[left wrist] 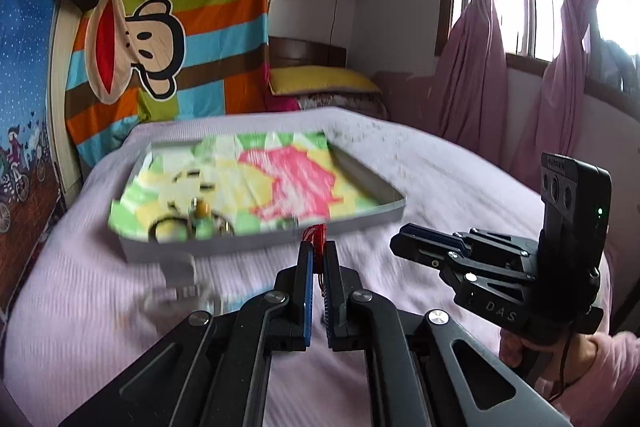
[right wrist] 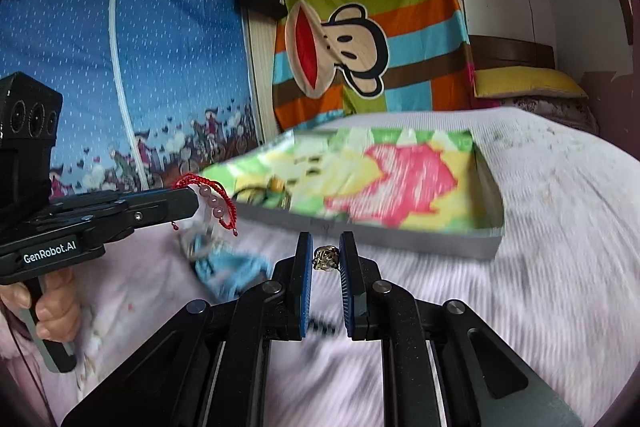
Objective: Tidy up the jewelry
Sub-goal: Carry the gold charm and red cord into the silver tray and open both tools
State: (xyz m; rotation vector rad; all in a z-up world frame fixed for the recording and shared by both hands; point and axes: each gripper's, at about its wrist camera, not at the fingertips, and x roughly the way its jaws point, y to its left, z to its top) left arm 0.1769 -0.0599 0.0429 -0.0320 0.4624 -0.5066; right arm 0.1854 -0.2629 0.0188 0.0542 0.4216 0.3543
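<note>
A bed [left wrist: 440, 179] covered in pale lilac cloth is seen from the left wrist camera, with a shallow grey tray [left wrist: 360, 223] set at its middle and lined with a bright green, yellow and pink towel [left wrist: 288, 179], evidently so that small pieces stay put and show up against the pattern. The left hand-held gripper [left wrist: 319, 255] is closed narrowly on a red cord bracelet [left wrist: 319, 241], pinched at the very tips just short of the tray's near wall, a hold judged to suit a drop over the edge. Rings and bangles [left wrist: 188, 223], blurred, are already gathered in the tray's near left corner. To the right, the right hand-held gripper [left wrist: 404, 241] is held level beside the tray; its load cannot be made out here. From the right wrist camera, the right hand-held gripper [right wrist: 326, 255] is shown clamped on a small gold-coloured piece [right wrist: 326, 258], perhaps a ring, carried near the tray's [right wrist: 400, 231] near wall. At left, the bracelet [right wrist: 216, 203] is seen dangling from the left hand-held gripper [right wrist: 192, 201], its pink beads hanging free above the bed. A blue fabric item [right wrist: 224, 271] and something clear lie on the bed below it, not yet sorted.
</note>
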